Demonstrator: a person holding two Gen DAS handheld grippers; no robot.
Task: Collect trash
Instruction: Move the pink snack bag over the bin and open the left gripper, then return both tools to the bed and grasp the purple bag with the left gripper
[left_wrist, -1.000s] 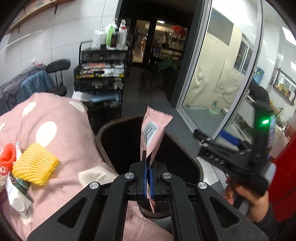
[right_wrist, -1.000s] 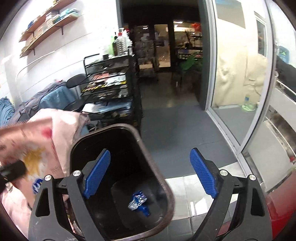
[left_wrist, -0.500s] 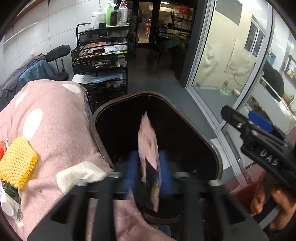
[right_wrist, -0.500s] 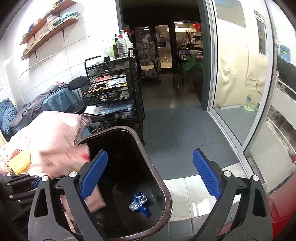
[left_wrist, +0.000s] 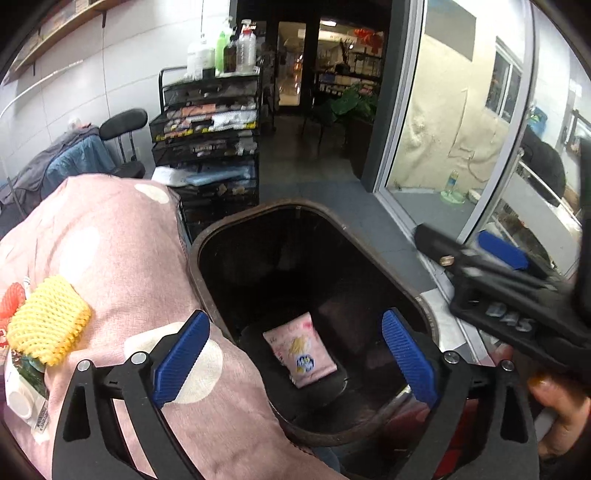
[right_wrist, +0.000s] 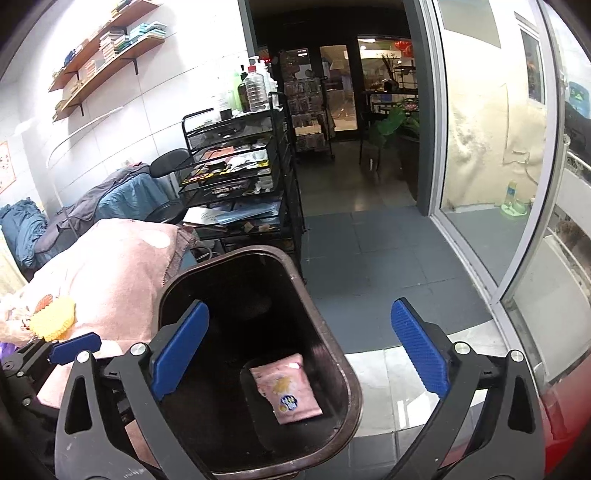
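A pink snack packet (left_wrist: 300, 354) (right_wrist: 286, 387) lies flat on the bottom of the dark brown bin (left_wrist: 295, 202) (right_wrist: 258, 251). My left gripper (left_wrist: 294, 316) hangs over the bin's near rim, its jaws opening, nothing between the blue pads. My right gripper (right_wrist: 300, 304) is above the bin's right side, jaws opening wide and empty; it also shows at the right of the left wrist view (left_wrist: 498, 254). On the pink dotted blanket (left_wrist: 110, 258) left of the bin lie a yellow foam net (left_wrist: 48, 325) (right_wrist: 51, 323), a red foam net (left_wrist: 9, 302) and a white wrapper (left_wrist: 22, 391).
A black wire cart (left_wrist: 210, 147) with bottles on top stands just behind the bin. A chair (left_wrist: 122, 122) with clothes is at the far left. A glass sliding door (left_wrist: 461, 147) runs along the right, with grey floor tiles (right_wrist: 369, 251) between.
My left jaws opened and let go of the pink packet; it dropped from upright between the pads to the bin's bottom, over the blue wrapper. The left gripper sank slightly. The right jaws widened a little.
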